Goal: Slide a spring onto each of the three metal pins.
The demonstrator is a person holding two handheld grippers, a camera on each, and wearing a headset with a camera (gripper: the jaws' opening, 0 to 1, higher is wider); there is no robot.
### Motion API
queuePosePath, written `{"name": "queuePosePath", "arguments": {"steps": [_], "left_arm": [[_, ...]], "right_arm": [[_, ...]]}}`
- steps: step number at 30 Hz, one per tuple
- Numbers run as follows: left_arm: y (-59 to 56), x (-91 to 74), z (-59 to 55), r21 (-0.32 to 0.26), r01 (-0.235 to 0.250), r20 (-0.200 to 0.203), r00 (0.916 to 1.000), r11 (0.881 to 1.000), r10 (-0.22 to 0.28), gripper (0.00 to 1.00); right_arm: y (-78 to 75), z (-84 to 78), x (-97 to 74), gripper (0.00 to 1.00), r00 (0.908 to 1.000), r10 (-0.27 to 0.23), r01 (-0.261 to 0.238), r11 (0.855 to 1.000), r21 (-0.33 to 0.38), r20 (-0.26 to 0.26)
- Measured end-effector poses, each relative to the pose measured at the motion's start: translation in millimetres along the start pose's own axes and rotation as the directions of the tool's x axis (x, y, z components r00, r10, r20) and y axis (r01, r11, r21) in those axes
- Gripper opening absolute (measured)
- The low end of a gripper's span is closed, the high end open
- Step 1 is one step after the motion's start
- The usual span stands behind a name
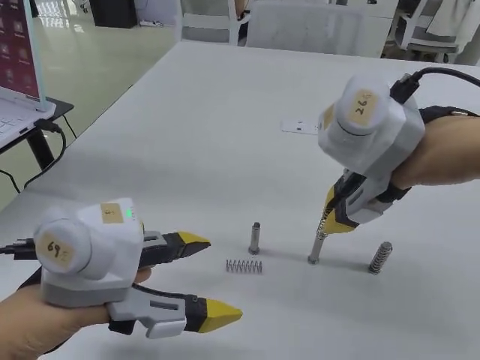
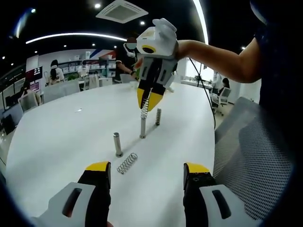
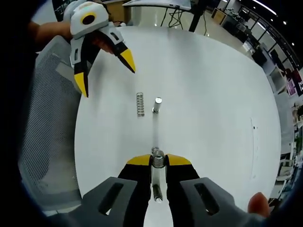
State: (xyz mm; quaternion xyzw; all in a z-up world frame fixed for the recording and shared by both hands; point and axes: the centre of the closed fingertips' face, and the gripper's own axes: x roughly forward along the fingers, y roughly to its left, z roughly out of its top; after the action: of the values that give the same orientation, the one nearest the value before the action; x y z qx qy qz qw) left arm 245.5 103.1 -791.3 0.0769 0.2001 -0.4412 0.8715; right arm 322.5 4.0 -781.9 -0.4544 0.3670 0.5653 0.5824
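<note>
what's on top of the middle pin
A spring, clamped in the right gripper, sits over the middle pin's top end; the tip itself is covered by it.

Three pins are stood in a row on the table (image 1: 187, 120), right of centre in the lower head view: left pin (image 1: 255, 238), middle pin (image 1: 317, 249), and right pin (image 1: 373, 268) with a fitted spring (image 1: 381, 256) around it. A loose spring (image 1: 244, 265) is laid just below the left pin. A held spring (image 1: 325, 217) is pinched by the right gripper (image 1: 328, 219) directly over the middle pin, and the left gripper (image 1: 223, 276) is set, jaws apart, at lower left.
</note>
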Motion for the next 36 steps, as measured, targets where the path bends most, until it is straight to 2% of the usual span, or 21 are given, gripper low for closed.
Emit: {"name": "queuePosePath", "arguments": {"steps": [14,36], "left_arm": [[-1.0,1.5,0.1,0.003,0.003,-0.002,1.0,1.0,-0.003,0.56],[-1.4,3.0,0.3,0.01,0.007,-0.01,0.9999,1.0,-0.006,0.55]], "right_arm": [[2.1,-5.8,16.3,0.08,0.9994,0.022,-0.022,1.0,0.0,-0.026],[4.5,-10.4,40.3,0.09,0.9986,0.036,-0.035,0.999,0.021,-0.038]]}}
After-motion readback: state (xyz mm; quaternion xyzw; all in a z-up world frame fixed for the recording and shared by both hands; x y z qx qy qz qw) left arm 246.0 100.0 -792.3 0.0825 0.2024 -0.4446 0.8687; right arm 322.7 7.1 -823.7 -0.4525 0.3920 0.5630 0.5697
